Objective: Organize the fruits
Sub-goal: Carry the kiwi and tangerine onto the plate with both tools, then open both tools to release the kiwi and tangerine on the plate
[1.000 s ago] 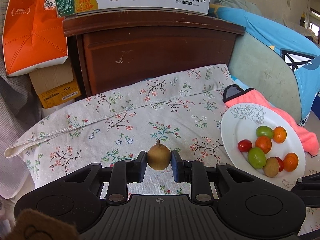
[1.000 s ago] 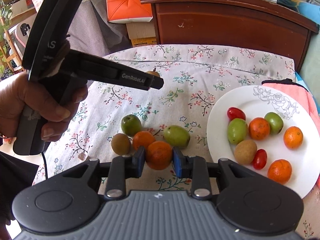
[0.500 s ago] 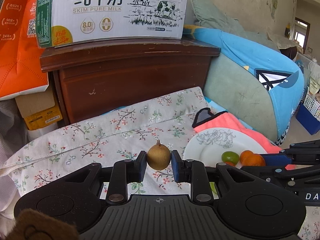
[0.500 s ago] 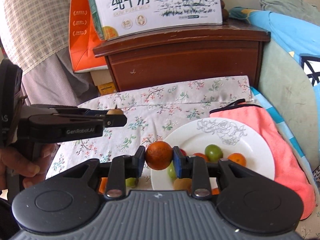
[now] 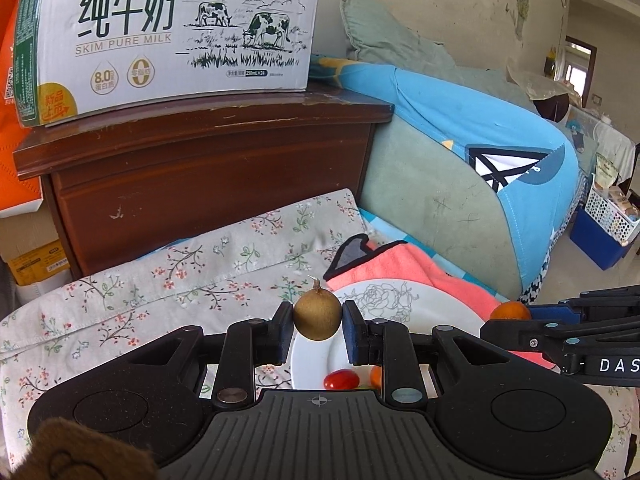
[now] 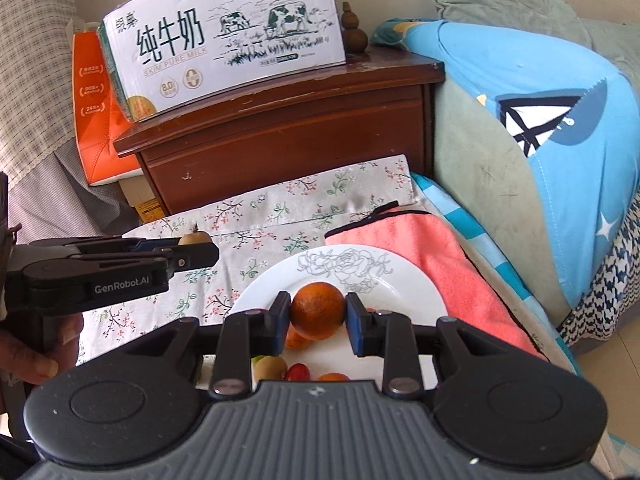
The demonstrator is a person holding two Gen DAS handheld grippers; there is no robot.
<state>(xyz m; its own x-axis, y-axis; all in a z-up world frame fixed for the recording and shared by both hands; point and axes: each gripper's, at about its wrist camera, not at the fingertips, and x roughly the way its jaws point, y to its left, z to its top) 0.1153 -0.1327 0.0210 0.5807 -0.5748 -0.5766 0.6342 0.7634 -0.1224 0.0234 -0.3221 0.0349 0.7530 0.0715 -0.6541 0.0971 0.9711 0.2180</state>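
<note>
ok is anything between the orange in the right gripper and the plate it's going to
Nothing visible. The orange, clamped in the right gripper, hangs above the white plate; bare plate lies past it, with other fruit nearer the camera.

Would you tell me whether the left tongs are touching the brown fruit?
Touching: the left wrist view shows both pads of the left tongs pressed against the brown fruit.

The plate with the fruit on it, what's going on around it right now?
A person is sorting fruit with a handheld gripper in each hand. The left gripper is shut on a brown kiwi-like fruit, and the right gripper is shut on an orange. Both fruits are held in the air over the white plate, which already holds several small fruits, on a floral cloth.
</note>
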